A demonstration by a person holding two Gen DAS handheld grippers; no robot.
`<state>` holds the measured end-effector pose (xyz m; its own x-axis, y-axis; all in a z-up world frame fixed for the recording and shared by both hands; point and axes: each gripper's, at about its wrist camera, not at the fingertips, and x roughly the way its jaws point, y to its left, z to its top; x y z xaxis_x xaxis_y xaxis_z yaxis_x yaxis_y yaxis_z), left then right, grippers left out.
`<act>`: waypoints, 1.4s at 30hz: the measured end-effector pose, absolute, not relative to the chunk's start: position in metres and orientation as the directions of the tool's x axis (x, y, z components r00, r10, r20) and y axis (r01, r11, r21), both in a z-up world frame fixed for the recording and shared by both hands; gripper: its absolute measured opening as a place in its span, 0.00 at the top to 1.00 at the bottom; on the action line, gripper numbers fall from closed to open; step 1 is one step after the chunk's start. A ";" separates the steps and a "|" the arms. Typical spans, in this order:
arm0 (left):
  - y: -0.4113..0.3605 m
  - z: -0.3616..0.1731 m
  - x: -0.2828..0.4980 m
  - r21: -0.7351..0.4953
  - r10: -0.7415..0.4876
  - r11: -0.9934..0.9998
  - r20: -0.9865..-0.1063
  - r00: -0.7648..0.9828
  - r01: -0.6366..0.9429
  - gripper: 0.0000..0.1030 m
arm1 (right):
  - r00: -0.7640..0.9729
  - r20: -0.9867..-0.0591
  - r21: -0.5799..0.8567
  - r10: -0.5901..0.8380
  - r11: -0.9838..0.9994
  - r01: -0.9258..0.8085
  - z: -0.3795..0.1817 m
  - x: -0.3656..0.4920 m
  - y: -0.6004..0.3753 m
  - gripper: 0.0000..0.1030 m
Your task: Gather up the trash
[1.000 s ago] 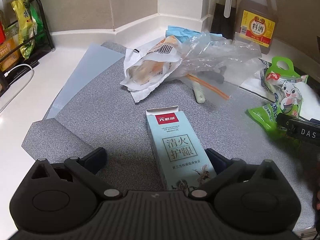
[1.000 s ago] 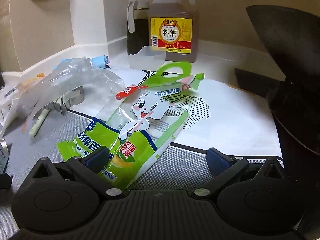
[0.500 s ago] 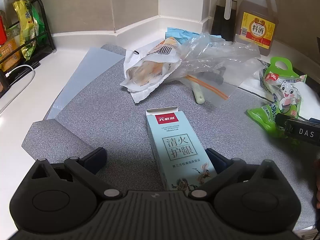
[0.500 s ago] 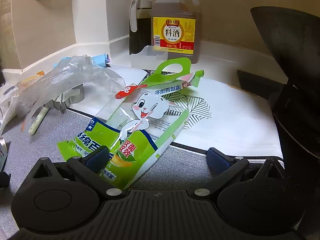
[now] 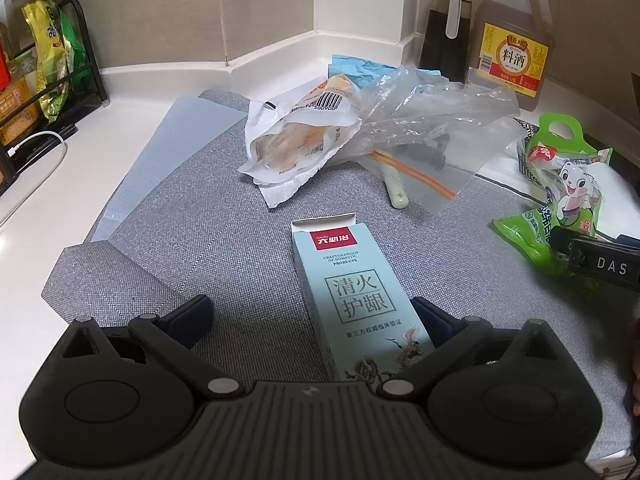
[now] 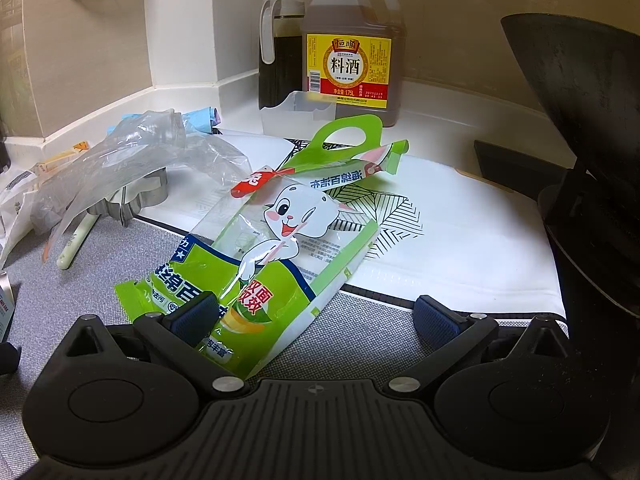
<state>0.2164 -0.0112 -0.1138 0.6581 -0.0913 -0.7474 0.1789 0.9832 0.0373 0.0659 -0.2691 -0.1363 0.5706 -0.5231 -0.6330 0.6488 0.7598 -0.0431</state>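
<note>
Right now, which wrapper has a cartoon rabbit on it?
The green packet lying by the right claw; the white bag shows a barcode, the clear bag nothing.

free: grey mat [image 5: 224, 240] left | blocked: plastic bags [image 5: 420, 116], bottles [image 5: 514, 36] behind

Ahead of my right tongs, past the white patterned cloth [image 6: 460, 232], a jug of cooking wine [image 6: 352, 52] stands at the back of the table [image 6: 460, 120], touching a dark bottle with a white handle [image 6: 280, 52] on its left. A black pan [image 6: 580, 92] rises to the right. Far left of my left tongs, a black wire rack [image 5: 52, 80] holds snack bags, a white cable [image 5: 36, 148] beside it.
</note>
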 end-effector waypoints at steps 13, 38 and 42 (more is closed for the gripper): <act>-0.011 -0.109 0.216 0.035 -0.086 0.984 -0.760 0.644 0.173 0.19 | 0.572 -0.633 -0.053 -0.522 0.766 0.641 -0.133 0.066 -0.265 0.21; 0.000 -0.041 0.110 -0.008 -0.171 0.976 -0.645 0.745 0.216 0.58 | 0.742 -0.455 0.028 -0.493 0.824 0.565 -0.077 -0.009 -0.231 0.94; 0.003 -0.032 0.087 -0.009 -0.183 0.974 -0.625 0.759 0.227 0.58 | 0.772 -0.425 0.051 -0.473 0.839 0.542 -0.067 -0.026 -0.223 0.94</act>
<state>0.0869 0.0027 -0.0315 0.7590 -0.1828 -0.6249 0.2273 0.9738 -0.0088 -0.0257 -0.2226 -0.0667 0.7718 -0.4727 -0.4253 0.5418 0.8390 0.0509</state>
